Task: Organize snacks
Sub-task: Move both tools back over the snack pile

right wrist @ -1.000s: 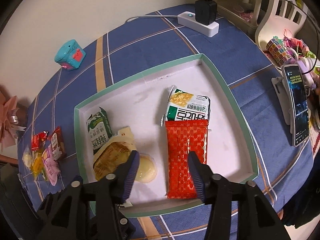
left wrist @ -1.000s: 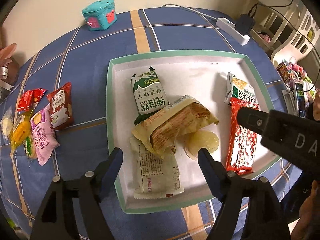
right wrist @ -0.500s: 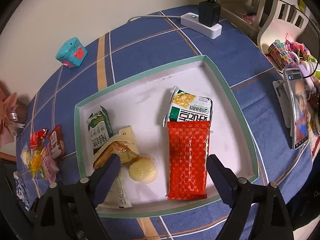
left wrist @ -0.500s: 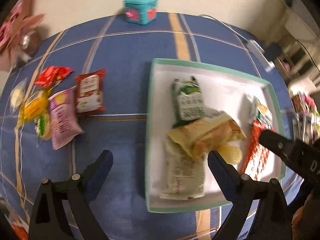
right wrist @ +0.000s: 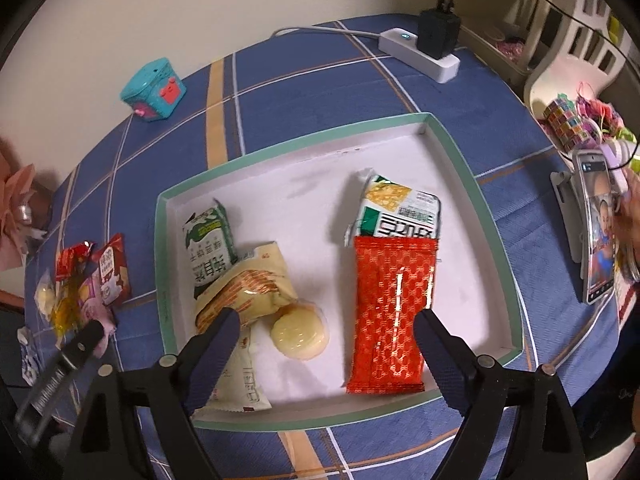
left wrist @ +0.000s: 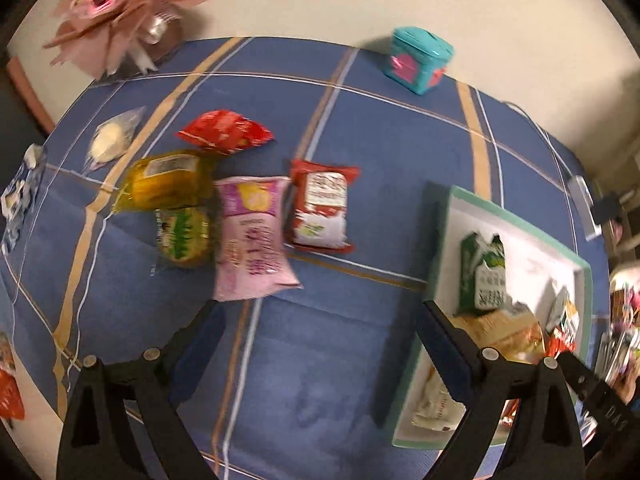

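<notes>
A green-rimmed white tray [right wrist: 472, 176] holds a green biscuit pack [right wrist: 208, 246], a yellow pack [right wrist: 248, 294], a round jelly cup [right wrist: 298, 332], a green-white pack [right wrist: 400, 210] and a long red pack [right wrist: 390, 312]. Loose snacks lie on the blue cloth left of the tray: a pink pack [left wrist: 250, 236], a red-white pack [left wrist: 320, 204], a yellow pack [left wrist: 166, 180], a green pack [left wrist: 182, 236], a red pack [left wrist: 224, 132] and a clear-wrapped one [left wrist: 110, 142]. My left gripper [left wrist: 320, 336] is open and empty, just short of the pink pack. My right gripper [right wrist: 326, 338] is open and empty over the tray's near side.
A teal toy box [left wrist: 420, 58] stands at the table's back. A pink bouquet [left wrist: 124, 4] sits at the far left corner. A white power strip with a black charger [right wrist: 424, 50] lies behind the tray. A phone on a stand [right wrist: 598, 228] is at the right edge.
My left gripper has swung left from over the tray toward the loose snacks. My right gripper has opened wide, leaving the jelly cup lying in the tray, and has drawn back slightly.
</notes>
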A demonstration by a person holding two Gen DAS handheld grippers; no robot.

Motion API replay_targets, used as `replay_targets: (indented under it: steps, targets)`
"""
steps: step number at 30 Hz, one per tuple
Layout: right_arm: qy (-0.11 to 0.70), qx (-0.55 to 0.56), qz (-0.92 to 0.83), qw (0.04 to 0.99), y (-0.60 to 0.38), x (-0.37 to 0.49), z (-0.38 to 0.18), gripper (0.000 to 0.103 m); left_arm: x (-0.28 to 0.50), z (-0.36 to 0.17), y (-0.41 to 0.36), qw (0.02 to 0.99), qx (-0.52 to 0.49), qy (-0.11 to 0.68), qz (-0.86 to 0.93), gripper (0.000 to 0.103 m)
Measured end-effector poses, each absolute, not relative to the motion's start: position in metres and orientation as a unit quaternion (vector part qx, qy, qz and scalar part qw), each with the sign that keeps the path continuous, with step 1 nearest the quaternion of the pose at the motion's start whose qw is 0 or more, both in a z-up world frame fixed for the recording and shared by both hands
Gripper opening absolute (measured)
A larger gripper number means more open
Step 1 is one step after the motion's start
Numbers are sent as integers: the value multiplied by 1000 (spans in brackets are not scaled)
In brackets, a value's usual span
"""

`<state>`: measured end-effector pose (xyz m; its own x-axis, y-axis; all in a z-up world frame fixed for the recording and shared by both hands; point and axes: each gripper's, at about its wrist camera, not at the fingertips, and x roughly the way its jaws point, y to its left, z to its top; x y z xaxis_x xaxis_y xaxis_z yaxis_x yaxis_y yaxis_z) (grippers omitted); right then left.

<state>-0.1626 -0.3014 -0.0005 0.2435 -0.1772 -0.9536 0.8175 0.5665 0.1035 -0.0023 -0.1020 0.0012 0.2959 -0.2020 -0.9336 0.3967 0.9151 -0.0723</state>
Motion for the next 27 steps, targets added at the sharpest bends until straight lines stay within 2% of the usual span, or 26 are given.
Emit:
replay_targets:
  steps: [9, 27]
  targets:
    - [523, 286, -327, 734, -277, -139, 2, 90, 26, 10, -69, 819, 52, 553, -148, 96]
    - [540, 258, -305, 741, -239, -96, -10, 90, 64, 10, -32, 822, 78, 549, -129, 96]
